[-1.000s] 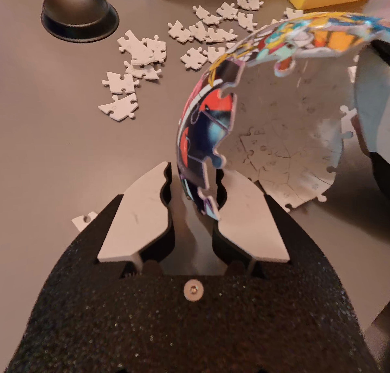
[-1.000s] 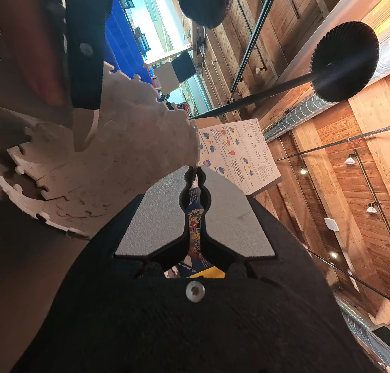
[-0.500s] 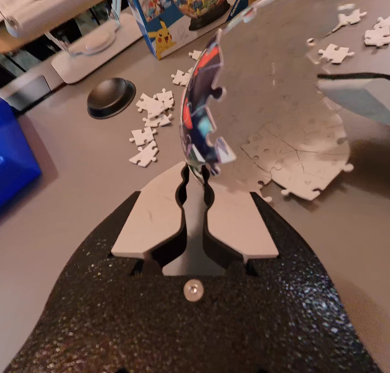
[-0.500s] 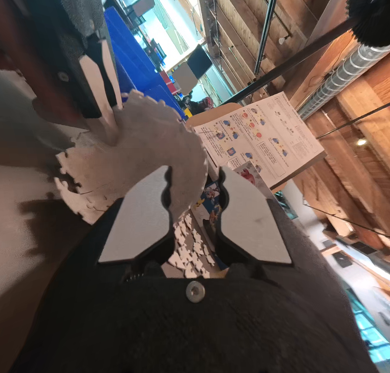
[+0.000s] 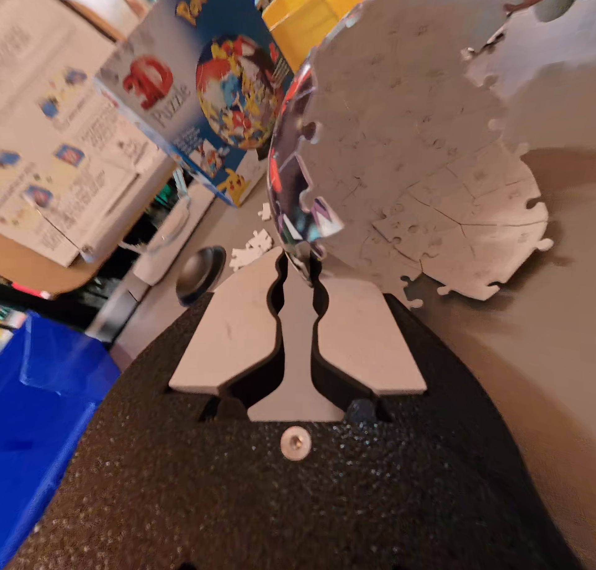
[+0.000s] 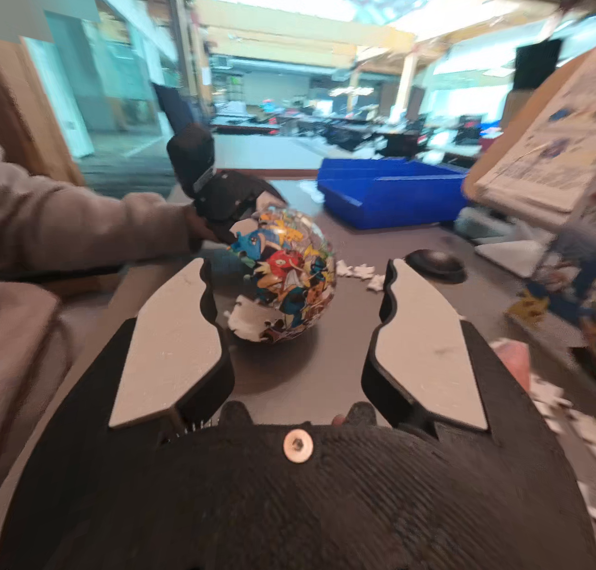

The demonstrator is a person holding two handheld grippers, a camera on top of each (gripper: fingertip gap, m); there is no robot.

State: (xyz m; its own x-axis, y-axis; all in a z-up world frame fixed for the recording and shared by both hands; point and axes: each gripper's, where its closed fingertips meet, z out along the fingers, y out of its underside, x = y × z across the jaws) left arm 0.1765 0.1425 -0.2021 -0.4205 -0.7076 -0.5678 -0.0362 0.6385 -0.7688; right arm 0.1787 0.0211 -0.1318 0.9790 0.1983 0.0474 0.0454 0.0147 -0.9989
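A partly built puzzle ball (image 5: 419, 167), colourful outside and white inside, stands on the grey table (image 5: 483, 361). My left gripper (image 5: 298, 264) is shut on the shell's jagged open edge, which sits pinched between both fingertips. The right wrist view shows the ball (image 6: 287, 274) from its printed side, with the left gripper (image 6: 225, 200) holding its far left edge. My right gripper (image 6: 297, 264) is wide open and empty. The ball stands beyond its fingertips (image 6: 392, 270), apart from both pads.
A black round stand (image 6: 435, 266) and loose white pieces (image 6: 361, 272) lie right of the ball. A blue bin (image 6: 387, 193) stands behind. A puzzle box (image 5: 206, 103), a propped instruction sheet (image 5: 48, 135) and a yellow bin (image 5: 306, 16) stand farther back. A person's sleeve (image 6: 80, 225) reaches in from the left. Spacing between my two grippers at the tips: around 15 cm.
My left gripper closed on the shell's edge and keeps hold. My right gripper, shut at the shell's rim before, opened wide, let go and drew back to face the ball.
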